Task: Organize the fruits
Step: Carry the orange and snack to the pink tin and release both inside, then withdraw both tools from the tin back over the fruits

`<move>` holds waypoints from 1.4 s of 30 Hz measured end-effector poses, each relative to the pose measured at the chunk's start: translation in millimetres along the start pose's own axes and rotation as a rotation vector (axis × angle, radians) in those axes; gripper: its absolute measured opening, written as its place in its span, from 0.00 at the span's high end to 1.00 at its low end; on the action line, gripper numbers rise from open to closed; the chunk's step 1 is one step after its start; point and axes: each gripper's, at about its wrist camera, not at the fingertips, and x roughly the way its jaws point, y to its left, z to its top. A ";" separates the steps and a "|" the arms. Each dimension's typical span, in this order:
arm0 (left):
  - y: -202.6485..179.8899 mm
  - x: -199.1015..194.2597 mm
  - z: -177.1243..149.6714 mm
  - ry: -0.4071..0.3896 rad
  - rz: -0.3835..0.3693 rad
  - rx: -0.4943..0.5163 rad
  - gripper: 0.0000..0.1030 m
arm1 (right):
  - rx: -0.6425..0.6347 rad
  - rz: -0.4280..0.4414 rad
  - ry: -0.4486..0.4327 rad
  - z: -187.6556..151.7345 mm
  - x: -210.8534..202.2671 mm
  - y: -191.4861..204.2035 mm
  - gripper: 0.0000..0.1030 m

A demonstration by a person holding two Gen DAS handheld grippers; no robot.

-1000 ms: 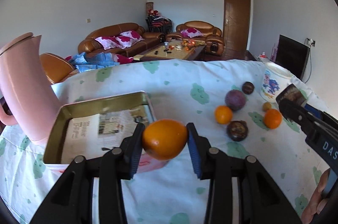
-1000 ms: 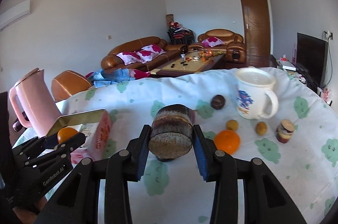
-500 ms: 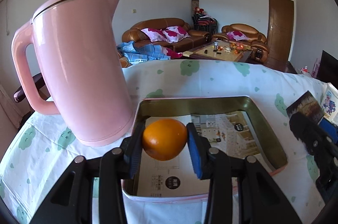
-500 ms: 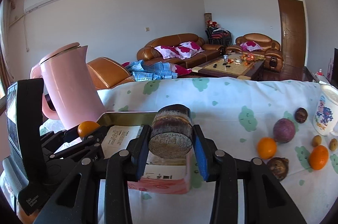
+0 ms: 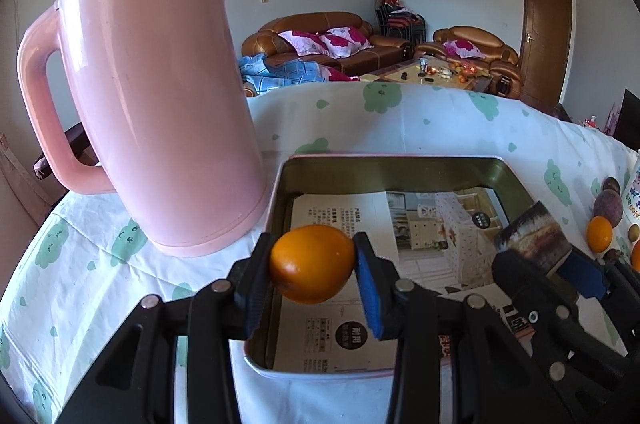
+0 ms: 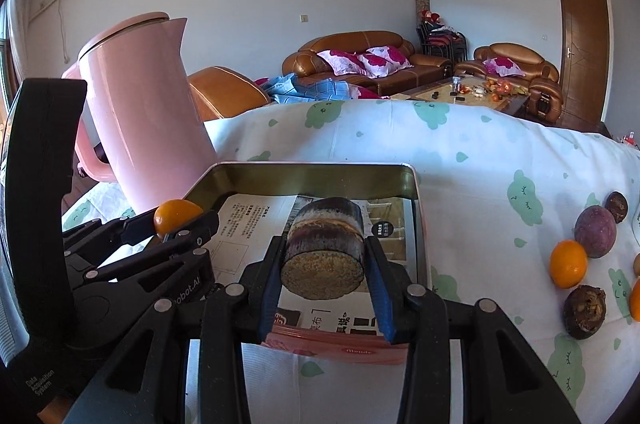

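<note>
My left gripper [image 5: 314, 264] is shut on an orange [image 5: 312, 263], held over the near left part of a pink tin box [image 5: 392, 169] lined with printed paper. In the right wrist view that orange [image 6: 176, 216] and the left gripper [image 6: 182, 222] hover at the tin's [image 6: 316, 172] left edge. My right gripper [image 6: 324, 264] is shut on a dark brown cylindrical fruit piece [image 6: 325, 248] with a grainy cut face, above the tin's near side. From the left wrist, the right gripper [image 5: 544, 260] shows at the tin's right side with the same brown piece [image 5: 532, 238].
A tall pink kettle [image 5: 156, 95] stands close to the tin's left. On the cloth to the right lie an orange [image 6: 568, 264], a purple fruit [image 6: 595, 232], and two dark brown fruits [image 6: 584, 312]. A sofa and coffee table sit beyond the table.
Both grippers swung left and slightly down with their loads, from over the loose fruit to over the tin box. The kettle now looms large in the left wrist view.
</note>
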 end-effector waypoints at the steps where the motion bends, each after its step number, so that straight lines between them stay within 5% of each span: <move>1: 0.3 0.5 -0.1 0.004 0.002 0.002 0.60 | 0.010 0.010 0.003 -0.5 0.7 -1.4 0.60; 15: -1.0 -0.5 -0.9 -0.011 -0.010 -0.005 0.56 | 0.093 0.080 -0.083 -1.4 -16.0 -16.2 0.57; 19: -4.8 -19.3 -0.9 -0.099 0.013 -0.013 0.05 | 0.126 -0.033 -0.214 1.4 -38.4 -28.2 0.28; 20: -5.7 -25.2 -1.5 -0.135 0.028 -0.012 0.01 | 0.133 -0.060 -0.246 1.8 -43.9 -30.9 0.27; 23: -8.5 -36.3 -1.3 -0.212 0.071 0.013 0.00 | 0.137 -0.138 -0.291 2.5 -49.9 -36.6 0.19; 27: -6.7 -33.2 -1.8 -0.202 0.077 0.004 0.00 | 0.104 -0.239 -0.320 3.7 -54.4 -40.8 0.18; 32: -6.2 -37.2 -3.8 -0.222 0.069 -0.013 0.00 | -0.006 -0.409 -0.458 -1.2 -73.6 -33.2 0.18; 42: -5.1 -49.5 -9.0 -0.279 0.085 -0.040 0.00 | 0.016 -0.377 -0.418 -6.3 -79.0 -43.8 0.15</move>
